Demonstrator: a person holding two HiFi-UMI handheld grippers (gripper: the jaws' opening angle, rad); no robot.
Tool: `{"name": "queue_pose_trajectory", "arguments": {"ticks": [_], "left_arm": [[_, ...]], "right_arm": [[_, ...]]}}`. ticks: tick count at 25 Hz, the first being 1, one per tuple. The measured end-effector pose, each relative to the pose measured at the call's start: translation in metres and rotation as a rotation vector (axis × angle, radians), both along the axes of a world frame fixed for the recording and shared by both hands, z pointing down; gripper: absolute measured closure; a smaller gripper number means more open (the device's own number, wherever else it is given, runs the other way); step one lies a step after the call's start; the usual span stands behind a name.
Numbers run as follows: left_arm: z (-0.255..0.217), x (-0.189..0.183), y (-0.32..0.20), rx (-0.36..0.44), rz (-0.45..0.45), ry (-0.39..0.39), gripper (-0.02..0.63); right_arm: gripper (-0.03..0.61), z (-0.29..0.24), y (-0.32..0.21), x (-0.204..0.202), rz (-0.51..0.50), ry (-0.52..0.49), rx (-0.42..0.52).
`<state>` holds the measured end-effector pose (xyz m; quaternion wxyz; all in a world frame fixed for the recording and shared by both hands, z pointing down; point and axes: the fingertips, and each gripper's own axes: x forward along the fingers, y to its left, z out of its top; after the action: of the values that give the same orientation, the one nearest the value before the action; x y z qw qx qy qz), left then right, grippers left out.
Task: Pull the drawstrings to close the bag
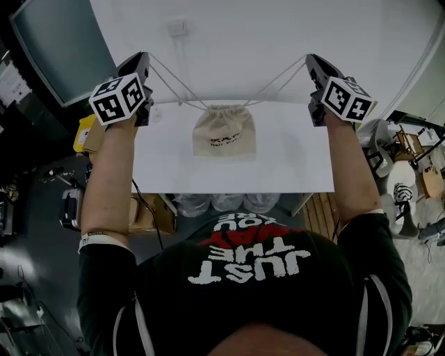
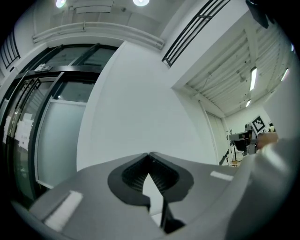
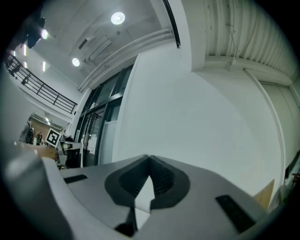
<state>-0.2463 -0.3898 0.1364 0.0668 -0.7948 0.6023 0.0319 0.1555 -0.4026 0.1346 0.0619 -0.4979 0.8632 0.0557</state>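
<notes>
Above white bench [image 1: 292, 163], found left hand-held gripper [image 1: 144, 61] and right hand-held gripper [image 1: 311, 62] shut on thin white drawstrings [image 1: 175, 85], taut from beige cloth bag [image 1: 224, 132].

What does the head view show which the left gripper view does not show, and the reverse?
Only the head view shows the beige cloth bag on the white table and its white drawstrings, stretched taut to the left gripper and the right gripper. Only the left gripper view shows a dark-framed glass wall and a round ceiling lamp. Both show the left gripper; its jaws are shut.
</notes>
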Motion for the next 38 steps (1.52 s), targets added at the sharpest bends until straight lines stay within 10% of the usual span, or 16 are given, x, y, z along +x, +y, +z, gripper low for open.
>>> {"name": "queue_pose_trajectory", "arguments": {"ticks": [11,23,38], "left_arm": [[0.019,-0.149,0.003,-0.019,-0.243,0.258,0.606],[0.036,-0.163,-0.001,-0.058,-0.251,0.278,0.607],[0.006,-0.082,0.006,-0.007,-0.144,0.101,0.607]], "right_arm": [[0.571,0.016,-0.024,0.106,0.154,-0.270,-0.077],[0.571,0.019,-0.029,0.120,0.208,-0.325,-0.096],[0.571,0.006,-0.008,0.055,0.101,-0.071,-0.029]]}}
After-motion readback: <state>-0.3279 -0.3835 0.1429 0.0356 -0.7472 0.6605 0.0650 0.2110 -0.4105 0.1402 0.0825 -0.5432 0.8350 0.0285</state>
